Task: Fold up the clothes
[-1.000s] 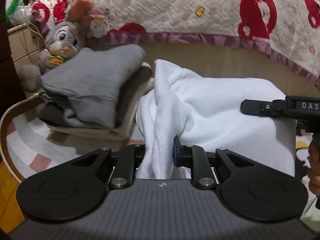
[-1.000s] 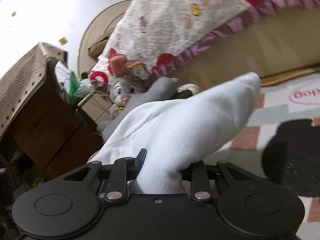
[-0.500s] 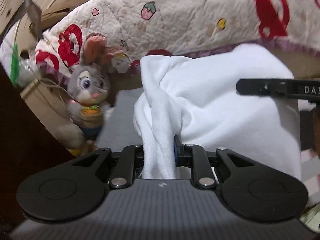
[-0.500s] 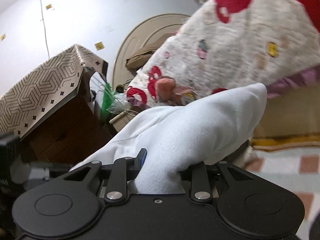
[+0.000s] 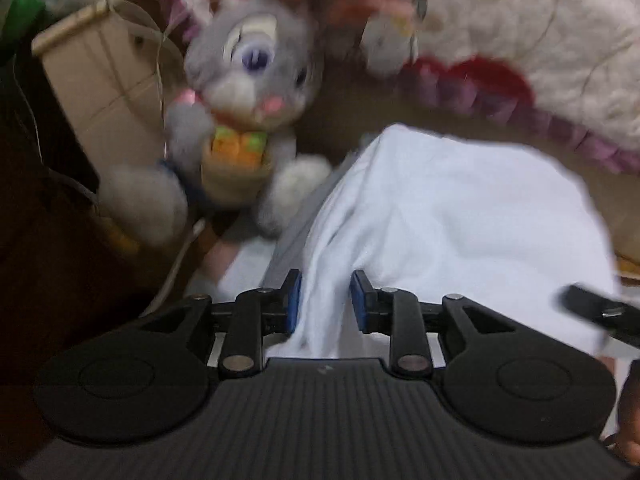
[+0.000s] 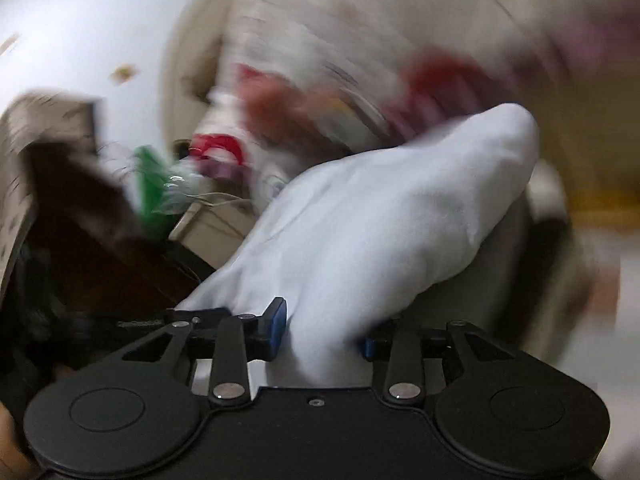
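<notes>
The left tool (image 5: 325,295) has just been opening its jaws; the white garment (image 5: 452,216) hangs between its blue pads (image 5: 294,294), the cloth lying against the left pad while a gap shows beside the right one, so the grip looks released. The garment bulges out ahead of that tool, over a grey fabric edge (image 5: 286,248), just beside a grey plush rabbit (image 5: 240,92) holding an orange carrot; behind the rabbit stands a cardboard box (image 5: 96,80), and a quilted blanket (image 5: 540,40) with red shapes and a purple frill drapes above. The right tool (image 6: 320,330) has also just been widening its jaws; the same white garment (image 6: 380,216) fills the space between them, though the blur makes it hard to say, perhaps, whether the pads press on it. In the left view the tip of the right tool (image 5: 596,308) shows at the garment's right edge.
</notes>
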